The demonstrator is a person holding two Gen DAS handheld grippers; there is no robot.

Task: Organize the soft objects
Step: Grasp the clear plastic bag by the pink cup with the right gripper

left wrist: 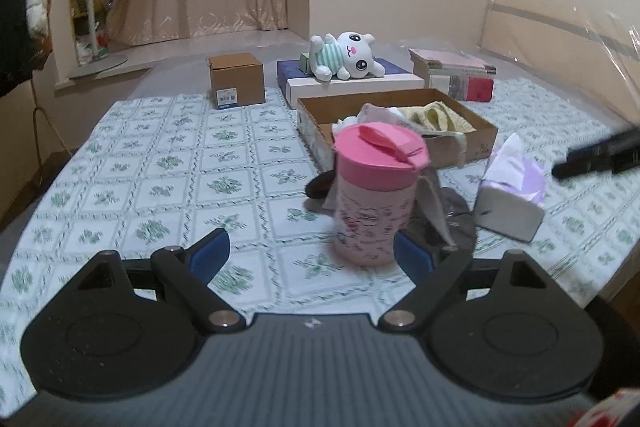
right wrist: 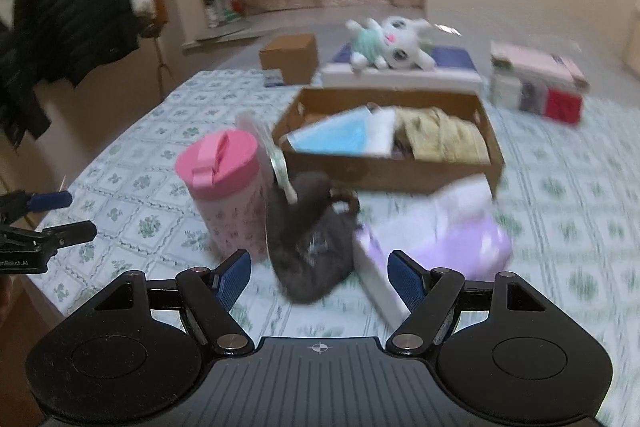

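A dark grey soft cloth item [right wrist: 312,247] lies on the table between a pink lidded cup [right wrist: 228,187] and a purple tissue pack [right wrist: 460,239]. My right gripper [right wrist: 320,279] is open and empty, just before the grey item. My left gripper [left wrist: 312,259] is open and empty; the pink cup [left wrist: 376,195] stands just beyond its right finger, with the grey item [left wrist: 452,219] behind the cup. An open cardboard box [left wrist: 476,143] holds a yellow towel [right wrist: 444,139] and a blue mask pack [right wrist: 336,137]. A white plush bunny [left wrist: 348,57] lies on a flat box at the back.
A small brown carton [left wrist: 236,83] stands at the back left. Stacked boxes [left wrist: 456,75] are at the back right. The floral tablecloth [left wrist: 160,187] stretches to the left. Jackets [right wrist: 72,7] hang left of the table. The left gripper shows in the right wrist view [right wrist: 76,215].
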